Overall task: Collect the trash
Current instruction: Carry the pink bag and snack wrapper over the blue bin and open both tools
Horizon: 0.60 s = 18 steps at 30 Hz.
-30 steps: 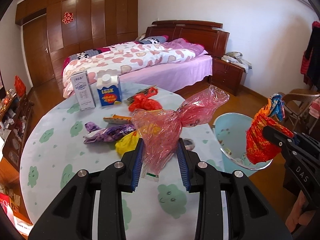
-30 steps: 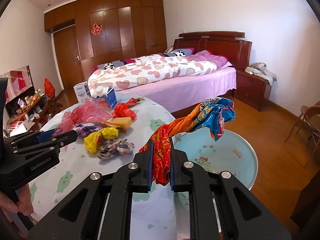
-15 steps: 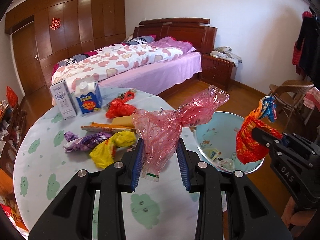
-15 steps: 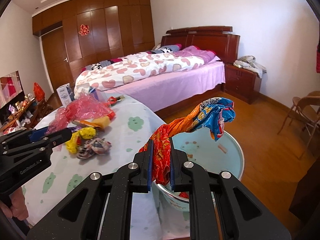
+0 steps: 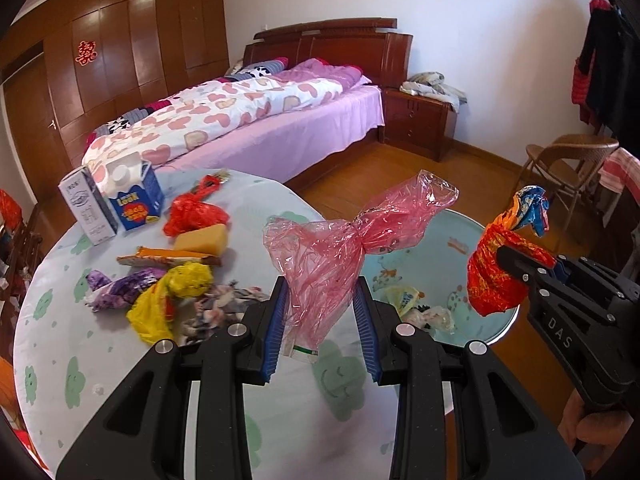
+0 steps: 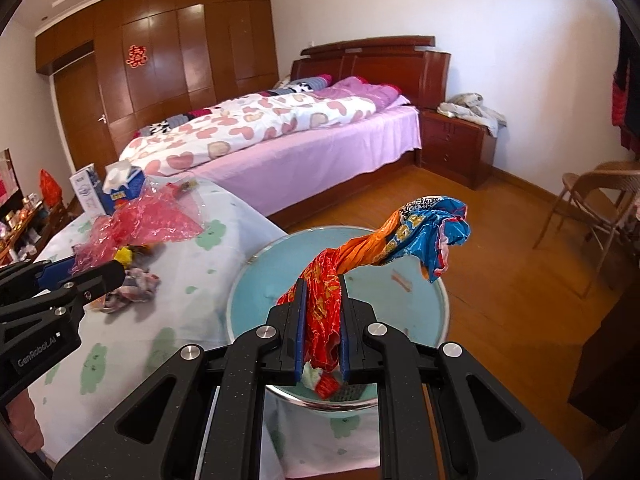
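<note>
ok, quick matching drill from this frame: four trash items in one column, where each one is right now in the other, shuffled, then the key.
Items
1. pink plastic bag
2. red-orange-blue foil wrapper
3. yellow sponge
4. blue milk carton

Places
A. clamped in the right gripper, above the light blue bin
B. standing at the far edge of the table, beside a white carton
C. between the pads of the left gripper
D. lying on the table next to a red bag

Pairs: 1-C, 2-A, 3-D, 4-B
</note>
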Each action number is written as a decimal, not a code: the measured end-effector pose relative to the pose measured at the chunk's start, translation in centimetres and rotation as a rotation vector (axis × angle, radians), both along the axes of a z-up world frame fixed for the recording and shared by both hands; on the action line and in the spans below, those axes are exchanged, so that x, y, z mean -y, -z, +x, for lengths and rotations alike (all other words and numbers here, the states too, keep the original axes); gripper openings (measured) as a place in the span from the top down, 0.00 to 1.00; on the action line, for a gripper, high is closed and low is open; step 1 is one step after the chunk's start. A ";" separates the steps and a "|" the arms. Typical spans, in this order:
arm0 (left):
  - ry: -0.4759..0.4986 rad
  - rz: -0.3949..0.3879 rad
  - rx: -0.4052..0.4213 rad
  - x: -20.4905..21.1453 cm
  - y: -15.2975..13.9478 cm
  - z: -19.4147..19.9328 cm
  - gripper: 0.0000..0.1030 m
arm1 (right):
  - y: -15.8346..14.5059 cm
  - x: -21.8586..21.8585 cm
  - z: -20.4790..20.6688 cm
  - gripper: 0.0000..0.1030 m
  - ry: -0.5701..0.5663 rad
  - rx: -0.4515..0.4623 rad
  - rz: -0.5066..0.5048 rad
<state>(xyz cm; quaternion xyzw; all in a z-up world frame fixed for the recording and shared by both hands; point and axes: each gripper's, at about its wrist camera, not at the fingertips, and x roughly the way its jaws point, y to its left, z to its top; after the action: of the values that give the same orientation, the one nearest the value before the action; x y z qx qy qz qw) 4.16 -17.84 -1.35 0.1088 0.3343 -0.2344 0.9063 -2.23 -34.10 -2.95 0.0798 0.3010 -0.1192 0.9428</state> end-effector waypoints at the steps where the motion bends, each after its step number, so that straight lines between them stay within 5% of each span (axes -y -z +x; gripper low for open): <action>1: 0.003 0.002 -0.004 0.3 0.2 0.1 0.68 | 0.3 0.4 0.1 0.87 0.005 -0.005 0.003; 18: 0.024 0.037 -0.094 3.9 3.2 1.5 0.68 | 3.9 2.4 1.8 0.86 -0.004 -0.105 0.042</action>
<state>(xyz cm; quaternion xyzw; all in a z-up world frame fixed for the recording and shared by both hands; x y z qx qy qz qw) 5.69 -21.78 -4.51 0.1188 0.3794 -0.2440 0.8845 -0.41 -36.47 -6.86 0.0927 0.3527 -0.1149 0.9240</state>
